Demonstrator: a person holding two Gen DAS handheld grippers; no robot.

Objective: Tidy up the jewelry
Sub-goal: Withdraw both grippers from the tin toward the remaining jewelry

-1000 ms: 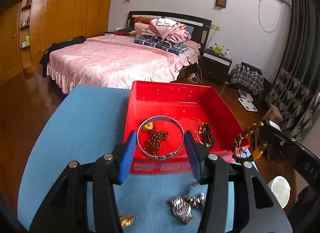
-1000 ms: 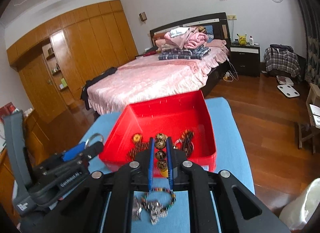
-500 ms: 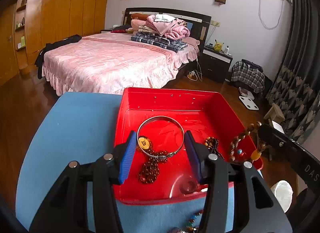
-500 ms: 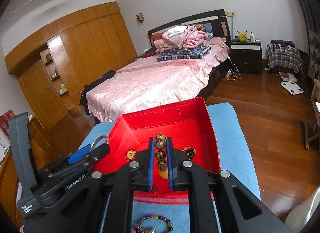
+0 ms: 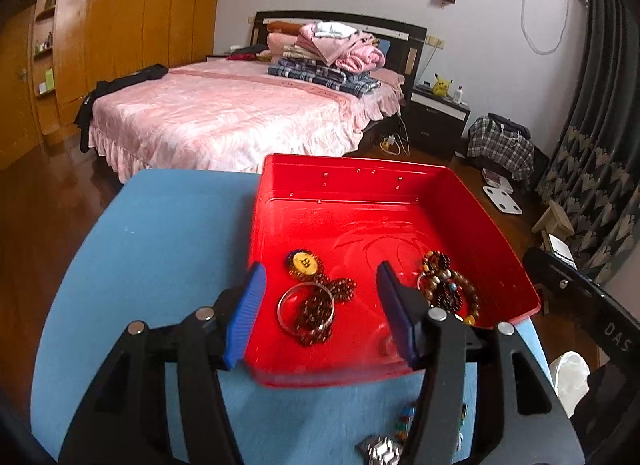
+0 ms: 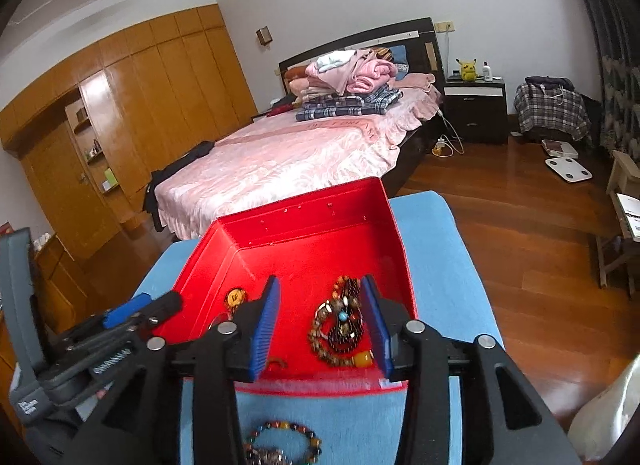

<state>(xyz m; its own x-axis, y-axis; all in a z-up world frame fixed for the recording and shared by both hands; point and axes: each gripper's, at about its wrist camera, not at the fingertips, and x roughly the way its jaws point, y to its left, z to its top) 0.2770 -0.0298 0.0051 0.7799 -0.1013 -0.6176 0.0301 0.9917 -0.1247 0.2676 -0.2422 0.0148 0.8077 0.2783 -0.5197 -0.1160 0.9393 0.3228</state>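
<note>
**Both grippers empty over the tray, more pieces left on the desk**

Silver bangle (image 5: 306, 307) lies flat in the red tray (image 5: 360, 169), near the front wall, on top of a dark bead strand (image 5: 320, 311) with a gold medallion (image 5: 303, 263) just behind it. A round hoop, so no long axis; the opening faces up. Wooden bead bracelet (image 6: 340, 331) sits in the tray's right front corner in a loose heap with an amber bead at its near edge; loop roughly flat, no clear heading

Left gripper (image 5: 320, 313): fingers spread wide, holding nothing, hovering above the bangle. Right gripper (image 6: 320, 325): fingers wide apart too, nothing held, straddling the bracelet heap from above

Still on the blue desk (image 5: 160, 245), outside the tray: a multicolour bead bracelet (image 6: 284, 441) and a metal watch (image 5: 380, 451), both close to the tray's front wall, partly hidden by the gripper bodies

My read on the next step: lift both grippers straight up so the fingers don't snag the strands, then go for the desk items. Take the bead loop across one side of the ring, not through the middle. Watch orientation I can't tell
</note>
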